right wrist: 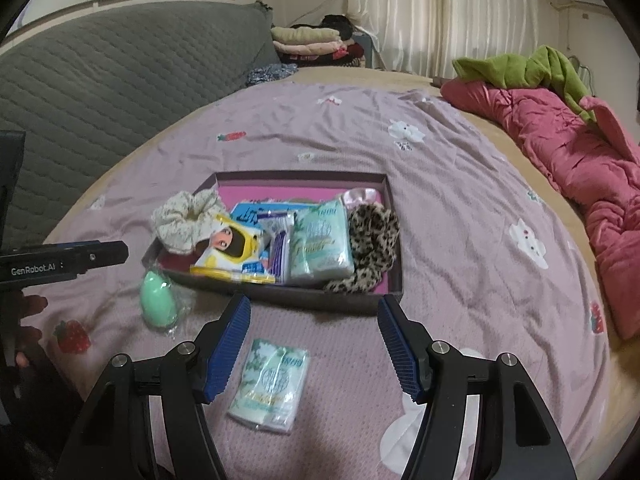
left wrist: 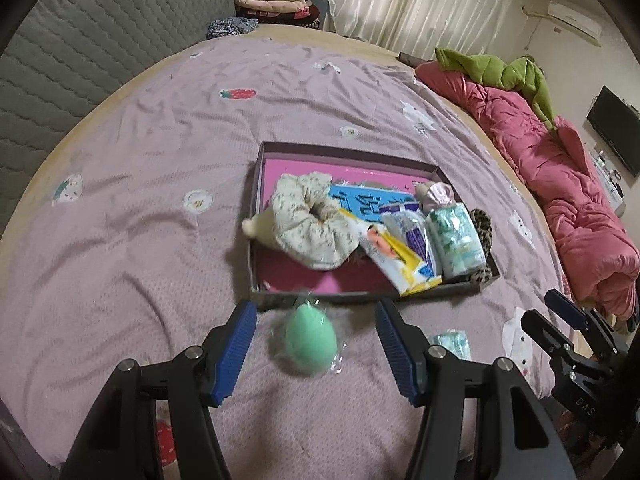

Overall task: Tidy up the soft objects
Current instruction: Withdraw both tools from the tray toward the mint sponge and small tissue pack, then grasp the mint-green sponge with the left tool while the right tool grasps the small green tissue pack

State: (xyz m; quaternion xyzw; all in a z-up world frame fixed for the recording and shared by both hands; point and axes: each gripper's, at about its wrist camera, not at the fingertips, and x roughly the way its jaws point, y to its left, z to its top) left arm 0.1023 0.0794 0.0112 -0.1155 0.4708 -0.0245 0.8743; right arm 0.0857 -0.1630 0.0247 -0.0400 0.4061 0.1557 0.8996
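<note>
Green egg-shaped sponge in clear wrap (left wrist: 306, 336) lies on the mauve bedspread (left wrist: 140, 200) just outside the shallow dark cardboard tray's (left wrist: 360, 296) near rim, between the left gripper's (left wrist: 316, 354) parted jaws. Right gripper (right wrist: 314, 350), jaws apart, brackets a pale-green tissue packet (right wrist: 272, 386); open bedspread surrounds both.

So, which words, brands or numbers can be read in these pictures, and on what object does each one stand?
"GenRobot.AI": on the side of the left gripper, right wrist view.
"DAS": partial letters on the right gripper body, left wrist view.
Tissue packs, blue pack in the box: print too blurred to read.
</note>
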